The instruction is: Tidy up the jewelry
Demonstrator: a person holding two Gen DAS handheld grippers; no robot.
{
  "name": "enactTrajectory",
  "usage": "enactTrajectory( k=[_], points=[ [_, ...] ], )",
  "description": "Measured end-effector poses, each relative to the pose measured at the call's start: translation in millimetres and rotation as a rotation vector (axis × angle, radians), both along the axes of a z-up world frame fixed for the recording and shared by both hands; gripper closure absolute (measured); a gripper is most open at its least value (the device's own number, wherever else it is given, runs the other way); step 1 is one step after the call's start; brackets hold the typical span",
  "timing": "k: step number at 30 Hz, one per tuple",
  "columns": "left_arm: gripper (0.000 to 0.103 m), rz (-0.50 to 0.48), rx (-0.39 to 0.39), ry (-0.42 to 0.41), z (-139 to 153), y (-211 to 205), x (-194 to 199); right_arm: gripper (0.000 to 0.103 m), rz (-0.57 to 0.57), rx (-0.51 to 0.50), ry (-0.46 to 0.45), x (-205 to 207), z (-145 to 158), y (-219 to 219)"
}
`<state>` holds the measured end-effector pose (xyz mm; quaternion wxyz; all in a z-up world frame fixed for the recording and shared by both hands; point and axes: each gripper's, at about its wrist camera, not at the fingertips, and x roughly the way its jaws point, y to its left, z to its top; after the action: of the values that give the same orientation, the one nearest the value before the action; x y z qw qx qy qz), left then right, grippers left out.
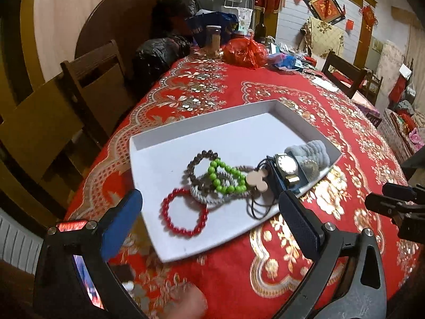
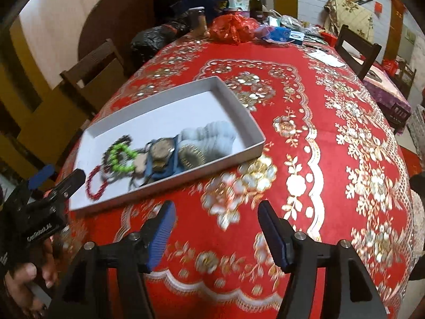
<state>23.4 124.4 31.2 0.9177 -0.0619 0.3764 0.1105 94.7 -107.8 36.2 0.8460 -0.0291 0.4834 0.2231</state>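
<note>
A shallow white tray (image 1: 159, 154) sits on the red and gold tablecloth (image 1: 345, 186), and all the jewelry is heaped toward its near end. Closest to the corner lies a red bead bracelet (image 1: 184, 214), a neat round loop lying flat on the tray floor. Just beyond it a dark brown bead bracelet (image 1: 198, 163) overlaps a bright green bead bracelet (image 1: 225, 176), and both rest across a silvery grey braided band (image 1: 209, 198). A pale wooden mouse-head charm (image 1: 256, 178) on a thin black cord (image 1: 256, 207) lies beside the green beads, touching a wristwatch (image 1: 287, 165) with a round pale face and gold-toned case. Behind the watch, against the tray's far wall, is a fluffy grey-blue scrunchie (image 1: 309, 154). The left gripper (image 1: 209, 207) hovers over the tray's near edge with its blue-padded fingers spread wide, holding nothing, the red bracelet lying between them in view. The right gripper (image 2: 216, 212) hangs over bare tablecloth just beside the tray, its fingers likewise spread apart and empty. Plastic bags and a dark bottle (image 1: 260, 28) crowd the table's far end.
</note>
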Motion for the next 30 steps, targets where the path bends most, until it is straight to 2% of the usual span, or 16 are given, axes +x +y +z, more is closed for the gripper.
enactTrajectory(
  k=[2, 4, 8, 13, 30],
  points=[
    [0.001, -0.003, -0.058, 0.03, -3.1, 4.1, -2.4, 0.039, 0.014, -0.009, -0.02, -9.7, 3.8, 0.9],
    [0.001, -0.015, -0.077, 0.026, -3.1, 1.4, -6.4, 0.039, 0.023, -0.031, -0.039, -15.9, 5.5, 5.1],
    [0.001, -0.026, 0.001, 0.054, 0.9, -19.4, -15.1, 0.039, 0.042, -0.057, -0.069, -27.4, 9.8, 9.7],
    [0.0, -0.03, 0.039, 0.038, 10.7, -35.3, -25.2, 0.039, 0.061, -0.057, -0.085, -34.3, 12.8, 9.7],
    [0.0, -0.052, -0.009, 0.055, 7.3, -44.7, -30.5, 0.039, 0.063, -0.06, -0.086, -39.6, 14.1, 12.8]
  ],
)
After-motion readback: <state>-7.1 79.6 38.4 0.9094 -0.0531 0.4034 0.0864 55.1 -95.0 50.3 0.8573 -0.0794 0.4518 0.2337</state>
